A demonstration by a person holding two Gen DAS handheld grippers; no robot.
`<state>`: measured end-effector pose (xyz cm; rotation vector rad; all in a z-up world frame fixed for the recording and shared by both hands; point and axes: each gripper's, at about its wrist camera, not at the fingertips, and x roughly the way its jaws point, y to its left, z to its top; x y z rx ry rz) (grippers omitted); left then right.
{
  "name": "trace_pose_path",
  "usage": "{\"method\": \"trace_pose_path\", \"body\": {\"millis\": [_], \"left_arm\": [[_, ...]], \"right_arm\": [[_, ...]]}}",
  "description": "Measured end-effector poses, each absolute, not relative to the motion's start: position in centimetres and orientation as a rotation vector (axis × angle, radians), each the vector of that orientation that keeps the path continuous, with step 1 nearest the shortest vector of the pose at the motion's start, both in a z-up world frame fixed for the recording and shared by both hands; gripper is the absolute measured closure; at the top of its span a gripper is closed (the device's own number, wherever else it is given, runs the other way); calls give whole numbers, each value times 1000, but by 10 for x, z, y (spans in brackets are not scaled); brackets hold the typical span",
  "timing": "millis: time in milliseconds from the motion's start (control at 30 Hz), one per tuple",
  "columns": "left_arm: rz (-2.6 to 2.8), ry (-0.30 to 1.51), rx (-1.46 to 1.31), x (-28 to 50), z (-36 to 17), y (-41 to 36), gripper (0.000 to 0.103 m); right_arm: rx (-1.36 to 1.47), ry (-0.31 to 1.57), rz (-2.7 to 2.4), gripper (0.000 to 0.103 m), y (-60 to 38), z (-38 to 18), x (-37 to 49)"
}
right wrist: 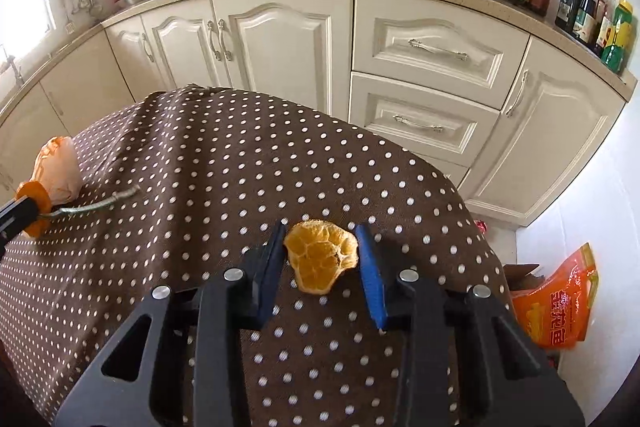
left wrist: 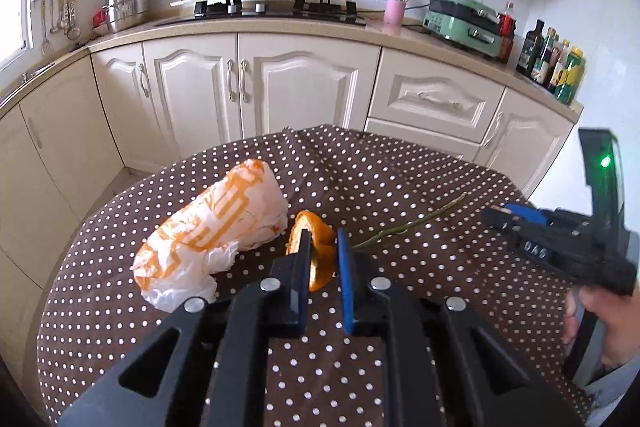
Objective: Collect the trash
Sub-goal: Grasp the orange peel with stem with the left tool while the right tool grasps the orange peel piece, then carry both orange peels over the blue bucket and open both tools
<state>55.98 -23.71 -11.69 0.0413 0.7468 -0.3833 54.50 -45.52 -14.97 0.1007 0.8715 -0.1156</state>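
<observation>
**Kitchen table, dotted cloth: two peels in the tongs**

On the tablecloth [right wrist: 224, 163], right gripper [right wrist: 320, 255] stands apart around one orange peel [right wrist: 322, 257]. Left gripper [left wrist: 322, 259] is clamped on another peel [left wrist: 316, 247], beside the wrapper [left wrist: 212, 227]; green stem [left wrist: 408, 225] beyond.

A brown cloth [right wrist: 240, 155] with white dots covers the desk, bearing orange peel [right wrist: 322, 257], a white bag [left wrist: 212, 227] printed in orange and a green stem [left wrist: 408, 225], before cream cabinets [right wrist: 276, 39].
</observation>
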Motion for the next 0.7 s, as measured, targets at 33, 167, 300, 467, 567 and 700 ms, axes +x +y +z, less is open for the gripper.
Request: {"method": "trace_pose_path", "body": {"millis": [33, 167, 300, 467, 567, 700], "left_arm": [[-388, 740, 32, 556, -113, -233, 91], [-392, 709, 9, 538, -97, -217, 91], [-387, 676, -15, 511, -81, -185, 91], [-357, 644, -76, 464, -64, -120, 91], [-300, 625, -104, 433, -59, -71, 91], [-196, 611, -114, 393, -61, -4, 91]], "right_arm": [[101, 862, -113, 70, -453, -148, 540], [86, 809, -62, 70, -428, -127, 510], [53, 750, 33, 70, -381, -102, 476], [31, 698, 190, 70, -307, -79, 443], [2, 681, 288, 69, -254, -71, 421], [-37, 676, 414, 69, -179, -67, 398]]}}
